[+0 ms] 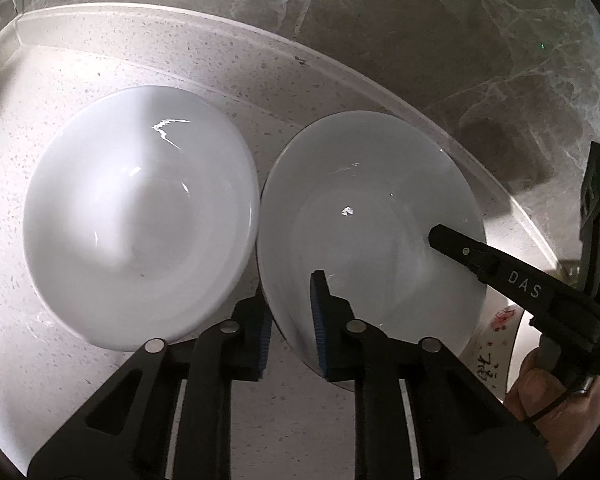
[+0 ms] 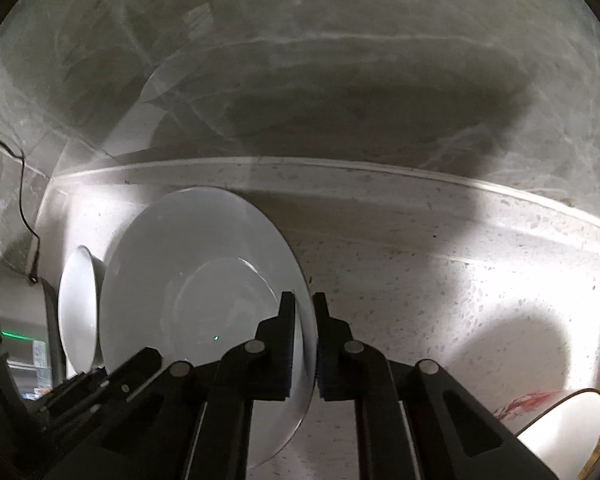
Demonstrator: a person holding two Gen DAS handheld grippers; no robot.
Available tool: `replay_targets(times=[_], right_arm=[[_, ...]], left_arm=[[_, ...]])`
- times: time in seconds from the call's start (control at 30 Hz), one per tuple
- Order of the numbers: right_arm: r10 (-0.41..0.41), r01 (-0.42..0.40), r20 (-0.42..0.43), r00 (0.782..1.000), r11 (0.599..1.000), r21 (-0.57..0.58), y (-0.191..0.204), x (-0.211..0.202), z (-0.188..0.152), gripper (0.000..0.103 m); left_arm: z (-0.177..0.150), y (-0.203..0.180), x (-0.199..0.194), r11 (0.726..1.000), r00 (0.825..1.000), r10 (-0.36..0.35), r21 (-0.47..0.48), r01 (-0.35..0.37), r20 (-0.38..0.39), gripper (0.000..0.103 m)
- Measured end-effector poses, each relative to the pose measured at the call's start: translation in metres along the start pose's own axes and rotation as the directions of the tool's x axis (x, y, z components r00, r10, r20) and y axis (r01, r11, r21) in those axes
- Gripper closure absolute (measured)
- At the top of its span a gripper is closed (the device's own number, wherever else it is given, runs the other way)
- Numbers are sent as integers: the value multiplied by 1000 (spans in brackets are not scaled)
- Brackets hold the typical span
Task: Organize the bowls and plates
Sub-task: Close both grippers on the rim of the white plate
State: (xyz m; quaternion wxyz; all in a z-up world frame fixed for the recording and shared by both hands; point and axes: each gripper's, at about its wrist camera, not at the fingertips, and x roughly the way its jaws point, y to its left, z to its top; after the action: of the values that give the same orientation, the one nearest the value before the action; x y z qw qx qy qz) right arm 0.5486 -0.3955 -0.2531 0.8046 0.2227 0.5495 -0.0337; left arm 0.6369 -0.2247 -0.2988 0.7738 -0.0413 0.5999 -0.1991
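Pinching the plate (image 1: 364, 216) rim on opposite sides, the left hand-held gripper (image 1: 292, 332) and right hand-held gripper (image 2: 304, 344) should lift evenly, clearing the bowl (image 1: 140, 216) alongside.

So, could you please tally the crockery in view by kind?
White plate: 1
White bowl: 1
Red-patterned bowl: 1
Total: 3
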Motion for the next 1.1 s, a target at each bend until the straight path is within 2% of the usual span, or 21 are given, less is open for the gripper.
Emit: replay_targets(times=[0.53,1.1], right_arm=[[-11,13,32,999,999,-46,2,-17,-23,95],[-18,26,67,998,993,-116,8,-43,-76,93]], left_arm=[[-18,4,-9,999,999,32,41,-32,16,88],[-56,5,-30,996,997,37,82,-43,65,89]])
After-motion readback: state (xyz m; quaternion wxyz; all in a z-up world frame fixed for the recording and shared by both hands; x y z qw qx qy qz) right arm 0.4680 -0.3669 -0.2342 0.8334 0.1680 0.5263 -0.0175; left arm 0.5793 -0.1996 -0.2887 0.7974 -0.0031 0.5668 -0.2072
